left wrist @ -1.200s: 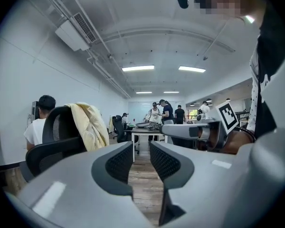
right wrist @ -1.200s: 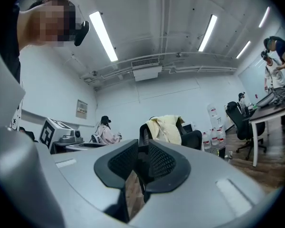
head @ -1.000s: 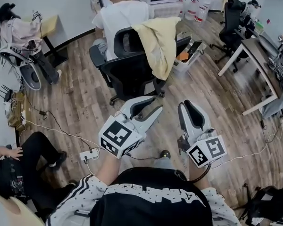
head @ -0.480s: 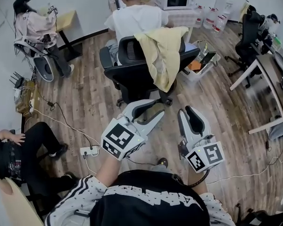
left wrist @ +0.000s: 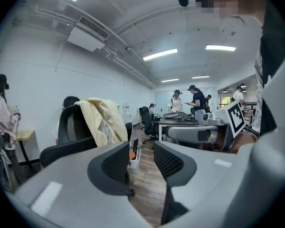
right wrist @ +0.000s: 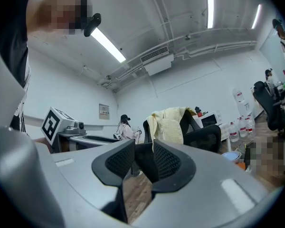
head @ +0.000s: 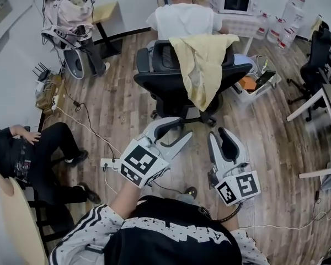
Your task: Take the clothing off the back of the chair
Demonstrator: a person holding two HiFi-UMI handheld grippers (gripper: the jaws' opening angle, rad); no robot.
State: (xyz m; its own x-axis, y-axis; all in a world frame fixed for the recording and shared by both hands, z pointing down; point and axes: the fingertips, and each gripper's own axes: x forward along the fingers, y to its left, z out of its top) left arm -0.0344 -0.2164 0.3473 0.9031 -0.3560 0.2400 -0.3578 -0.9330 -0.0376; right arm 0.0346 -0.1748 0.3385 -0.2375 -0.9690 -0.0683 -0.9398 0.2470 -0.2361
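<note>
The left gripper (head: 183,127) has its jaws spread, and they have just been opening. Its own view shows only wooden floor (left wrist: 147,186) in the gap between the left gripper's (left wrist: 140,158) pads. Just to its right is the right gripper (head: 218,134), whose jaws stand apart by a narrower gap and have also just been opening. Nothing is between them in the right gripper's (right wrist: 143,158) own view. Both grippers point roughly level, away from the person who holds them.

Ahead of both, well apart from the fingertips, is a black office chair (head: 165,84) with its back turned toward the grippers. A pale yellow jacket (head: 201,65) is draped over the top of the backrest and hangs down the near side, nearer the right gripper's line than the left's. From the left gripper the yellow jacket (left wrist: 102,120) and chair (left wrist: 66,129) lie ahead and to the left. From the right gripper the jacket (right wrist: 171,125) sits almost straight ahead, above the jaws.

A person in a white shirt (head: 185,20) sits in that chair, facing away. Beyond them a microwave (head: 234,3) stands on a table. Right of the chair is a plastic bin (head: 248,88). On the floor just left of the left gripper lies a power strip (head: 109,163), and farther left is a seated person in black (head: 38,153).
</note>
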